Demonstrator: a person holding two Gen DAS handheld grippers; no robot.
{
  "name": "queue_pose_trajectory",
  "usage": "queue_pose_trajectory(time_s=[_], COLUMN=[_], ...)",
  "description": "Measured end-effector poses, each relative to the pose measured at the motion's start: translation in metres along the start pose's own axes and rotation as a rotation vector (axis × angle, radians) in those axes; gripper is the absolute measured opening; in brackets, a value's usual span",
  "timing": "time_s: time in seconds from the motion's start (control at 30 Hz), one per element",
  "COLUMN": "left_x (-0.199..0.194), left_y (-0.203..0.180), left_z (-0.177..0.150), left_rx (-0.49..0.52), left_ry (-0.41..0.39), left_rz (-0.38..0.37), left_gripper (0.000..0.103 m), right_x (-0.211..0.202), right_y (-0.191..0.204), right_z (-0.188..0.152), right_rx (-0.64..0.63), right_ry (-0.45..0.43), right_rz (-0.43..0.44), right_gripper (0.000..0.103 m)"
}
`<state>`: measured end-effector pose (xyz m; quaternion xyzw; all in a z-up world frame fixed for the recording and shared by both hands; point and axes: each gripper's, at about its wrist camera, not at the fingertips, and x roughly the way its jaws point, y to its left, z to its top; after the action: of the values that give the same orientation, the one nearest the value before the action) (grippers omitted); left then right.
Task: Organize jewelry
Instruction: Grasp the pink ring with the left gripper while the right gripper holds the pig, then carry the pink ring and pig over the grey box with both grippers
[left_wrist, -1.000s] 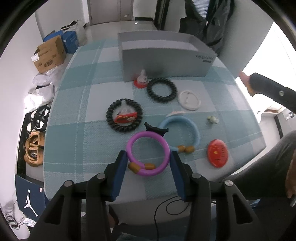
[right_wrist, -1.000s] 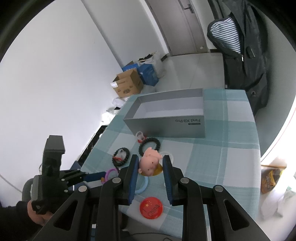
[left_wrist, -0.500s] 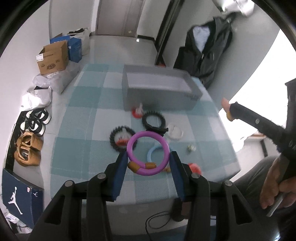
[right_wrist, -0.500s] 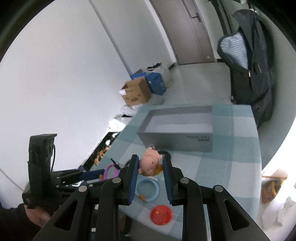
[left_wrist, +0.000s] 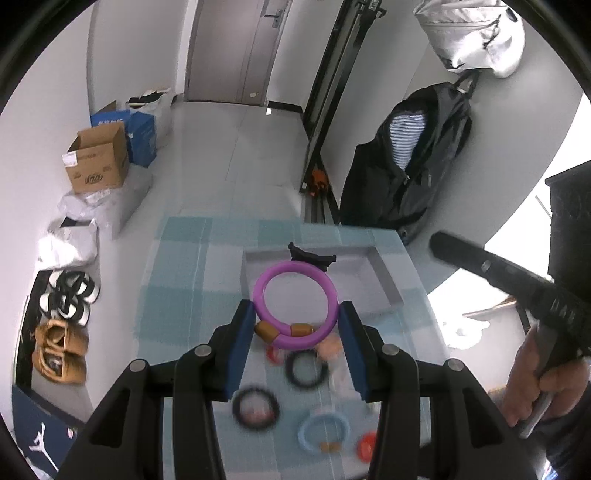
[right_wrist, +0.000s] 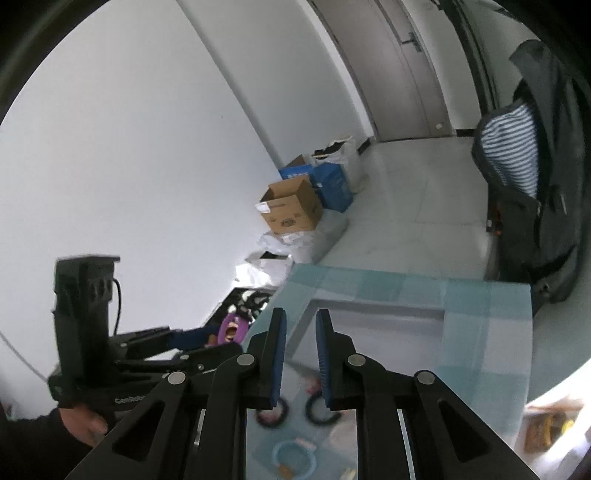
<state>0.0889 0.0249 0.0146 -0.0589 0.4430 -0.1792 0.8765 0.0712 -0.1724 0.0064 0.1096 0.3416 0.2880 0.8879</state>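
Observation:
My left gripper (left_wrist: 297, 319) is shut on a purple bracelet (left_wrist: 295, 309) with brown beads and a black clip at its far end, held high above the table, in line with the grey box (left_wrist: 380, 282). My right gripper (right_wrist: 300, 325) is open and empty, held above the box (right_wrist: 373, 325); the pink pig charm is no longer between its fingers. A blurred pink thing (left_wrist: 328, 347) lies on the table in front of the box. Two black bead bracelets (left_wrist: 306, 369), a blue bracelet (left_wrist: 323, 430) and a red disc (left_wrist: 367, 445) lie on the checked cloth.
The table's cloth (left_wrist: 177, 295) ends at the left above shoes and bags on the floor. Cardboard boxes (left_wrist: 98, 162) stand further back. A dark jacket (left_wrist: 410, 158) hangs at the right. The left gripper and its hand show in the right wrist view (right_wrist: 85, 325).
Both grippers have risen and moved towards the grey box. The pink pig charm has left my right gripper. The purple bracelet stays in my left gripper.

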Motion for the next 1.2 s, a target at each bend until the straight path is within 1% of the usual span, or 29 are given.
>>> queue_pose_trajectory(time_s=[0.03,0.07,0.13,0.17,0.2,0.3,0.33,0.37,0.43,0.47,0.53,0.57,0.6,0.7,0.83,0.9,0.97,1.07,1.13,1.17,1.2], left_x=[0.01,0.015,0.018,0.019,0.02,0.02,0.019,0.016,0.01,0.007,0.003,0.002,0.002,0.001,0.003,0.003,0.002,0.003,0.003,0.003,0.004], left_y=[0.002,0.004,0.006,0.008,0.011,0.032,0.035,0.041,0.046,0.049,0.053,0.054,0.054,0.06,0.063,0.063,0.064,0.066,0.067,0.067,0.066], left_z=[0.005,0.007,0.008,0.006,0.007,0.007,0.01,0.009,0.007,0.005,0.001,0.001,0.001,-0.002,-0.004,-0.004,-0.006,-0.007,-0.009,-0.009,-0.008], left_rx=[-0.006,-0.017,-0.013,-0.008,-0.009,-0.057,-0.072,-0.079,-0.087,-0.091,-0.095,-0.096,-0.097,-0.107,-0.115,-0.105,-0.096,-0.095,-0.094,-0.092,-0.09], left_ry=[0.022,0.027,0.021,0.012,0.014,0.023,0.018,0.01,0.002,0.001,-0.001,0.001,0.003,0.008,0.019,0.022,0.021,0.026,0.029,0.028,0.028], left_rz=[0.006,0.003,-0.017,-0.008,-0.009,-0.022,-0.024,-0.02,-0.01,-0.014,-0.004,0.002,0.005,0.019,0.021,0.026,0.034,0.032,0.029,0.029,0.032], left_gripper=[0.04,0.04,0.04,0.04,0.04,0.04,0.04,0.04,0.04,0.04,0.04,0.04,0.04,0.04,0.04,0.04,0.04,0.04,0.04,0.041,0.041], right_x=[0.007,0.016,0.022,0.023,0.024,0.035,0.04,0.047,0.059,0.063,0.074,0.079,0.086,0.105,0.129,0.138,0.145,0.157,0.164,0.165,0.167], right_y=[-0.004,-0.009,-0.016,-0.017,-0.018,-0.021,-0.02,-0.016,-0.005,0.0,0.013,0.018,0.026,0.036,0.036,0.038,0.037,0.042,0.043,0.043,0.042], right_z=[0.001,0.002,-0.003,-0.007,-0.013,-0.031,-0.038,-0.046,-0.06,-0.064,-0.074,-0.077,-0.08,-0.084,-0.089,-0.092,-0.094,-0.097,-0.096,-0.097,-0.098], right_rx=[0.001,0.011,0.019,0.012,0.004,0.018,0.02,0.013,-0.042,-0.07,-0.12,-0.144,-0.169,-0.195,-0.161,-0.164,-0.173,-0.173,-0.177,-0.175,-0.168], right_ry=[0.013,0.035,0.044,0.044,0.055,0.131,0.161,0.198,0.255,0.268,0.294,0.3,0.304,0.324,0.377,0.396,0.408,0.42,0.42,0.421,0.429], right_rz=[-0.004,-0.011,0.02,0.021,0.027,0.063,0.076,0.087,0.121,0.123,0.142,0.145,0.137,0.122,0.094,0.078,0.04,0.03,0.016,0.01,0.0], right_gripper=[0.01,0.01,0.011,0.013,0.013,0.013,0.016,0.018,0.02,0.024,0.043,0.046,0.047,0.047,0.047,0.047,0.047,0.046,0.042,0.038,0.023])
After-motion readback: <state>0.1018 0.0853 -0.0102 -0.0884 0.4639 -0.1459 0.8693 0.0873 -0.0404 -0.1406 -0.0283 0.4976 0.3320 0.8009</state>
